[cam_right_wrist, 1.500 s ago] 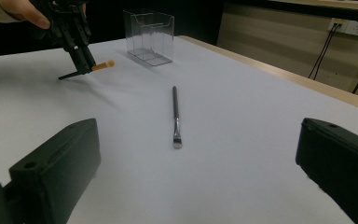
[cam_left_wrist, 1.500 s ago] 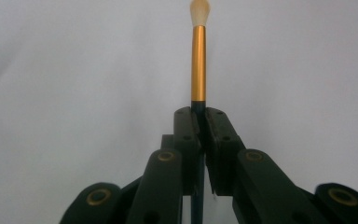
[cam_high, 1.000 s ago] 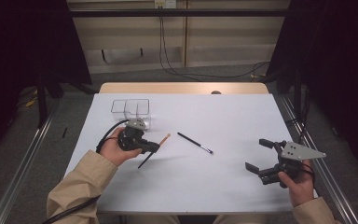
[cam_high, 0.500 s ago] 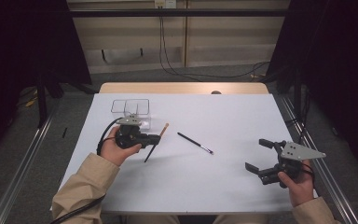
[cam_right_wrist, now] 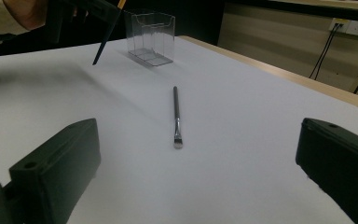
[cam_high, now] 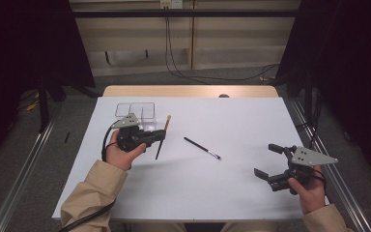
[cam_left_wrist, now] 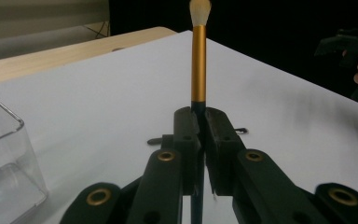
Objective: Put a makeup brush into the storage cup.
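Observation:
My left gripper [cam_high: 160, 136] is shut on a makeup brush [cam_high: 163, 137] with a dark handle, a gold ferrule and pale bristles. It holds the brush off the table beside a clear two-compartment box [cam_high: 135, 112]. In the left gripper view the brush [cam_left_wrist: 198, 60] rises straight out of the closed jaws, with the box [cam_left_wrist: 4, 158] at the left edge. A thin dark brush [cam_high: 202, 148] lies flat mid-table, seen close in the right gripper view [cam_right_wrist: 176, 116]. My right gripper [cam_high: 270, 164] rests open at the near right, with nothing between its jaws.
The white table top [cam_high: 232, 193] has a wooden strip [cam_high: 188, 91] along its far edge. Metal rails run along the floor on both sides. In the right gripper view the clear box [cam_right_wrist: 150, 37] stands at the far end, beside the held brush's handle [cam_right_wrist: 106, 39].
The held brush has swung steeper, its bristle end now pointing toward the far side next to the clear box. The left hand edged slightly away. The right gripper has not moved.

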`<state>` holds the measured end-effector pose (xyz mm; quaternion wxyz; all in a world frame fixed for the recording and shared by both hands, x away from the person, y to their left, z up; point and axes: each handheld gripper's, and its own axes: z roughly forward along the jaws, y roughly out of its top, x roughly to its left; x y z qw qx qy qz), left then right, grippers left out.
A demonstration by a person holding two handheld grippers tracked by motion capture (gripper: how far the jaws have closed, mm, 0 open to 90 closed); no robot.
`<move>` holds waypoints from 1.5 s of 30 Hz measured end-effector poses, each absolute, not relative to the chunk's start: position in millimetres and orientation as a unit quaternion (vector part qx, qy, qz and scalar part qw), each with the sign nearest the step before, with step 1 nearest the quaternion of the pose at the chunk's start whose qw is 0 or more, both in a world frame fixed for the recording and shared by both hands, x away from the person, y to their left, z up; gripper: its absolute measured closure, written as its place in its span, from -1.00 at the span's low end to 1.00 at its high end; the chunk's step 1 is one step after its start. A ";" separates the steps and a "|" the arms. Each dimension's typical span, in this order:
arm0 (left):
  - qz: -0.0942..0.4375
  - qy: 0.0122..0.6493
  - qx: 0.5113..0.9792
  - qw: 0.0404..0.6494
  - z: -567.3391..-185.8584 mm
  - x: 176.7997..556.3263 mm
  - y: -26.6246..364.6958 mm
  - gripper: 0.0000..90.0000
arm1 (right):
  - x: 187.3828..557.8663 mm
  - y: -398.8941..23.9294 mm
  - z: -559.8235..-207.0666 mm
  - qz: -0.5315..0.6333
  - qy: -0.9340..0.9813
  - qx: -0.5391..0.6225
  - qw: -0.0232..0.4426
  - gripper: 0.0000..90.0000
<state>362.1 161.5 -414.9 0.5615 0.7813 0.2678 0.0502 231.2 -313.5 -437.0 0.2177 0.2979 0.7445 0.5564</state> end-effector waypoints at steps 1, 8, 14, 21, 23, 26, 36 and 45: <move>0.051 0.269 0.779 0.564 -414.5 362.0 161.4 0.87 | 231.1 -313.4 -437.0 0.556 0.745 0.297 0.218 -1.00; 0.062 0.270 0.771 0.573 -411.8 363.2 160.3 0.87 | 231.1 -313.5 -437.0 0.556 0.745 0.298 0.218 -1.00; 0.069 0.271 0.764 0.581 -408.4 365.2 157.4 0.87 | 230.8 -313.3 -436.8 0.557 0.744 0.298 0.218 -1.00; 0.077 0.273 0.758 0.587 -404.1 368.9 155.6 0.87 | 230.7 -313.6 -436.4 0.558 0.743 0.297 0.220 -1.00; 0.083 0.275 0.755 0.589 -403.5 369.7 155.6 0.87 | 230.6 -313.8 -436.3 0.559 0.742 0.298 0.220 -1.00; 0.085 0.277 0.750 0.594 -402.6 371.1 156.2 0.87 | 230.5 -314.0 -436.0 0.560 0.742 0.297 0.219 -1.00; 0.106 0.286 0.736 0.605 -397.0 377.0 156.3 0.87 | 230.3 -313.8 -435.5 0.559 0.743 0.296 0.221 -1.00; 0.124 0.293 0.725 0.611 -393.6 384.3 154.1 0.87 | 230.2 -314.3 -435.6 0.560 0.742 0.295 0.220 -1.00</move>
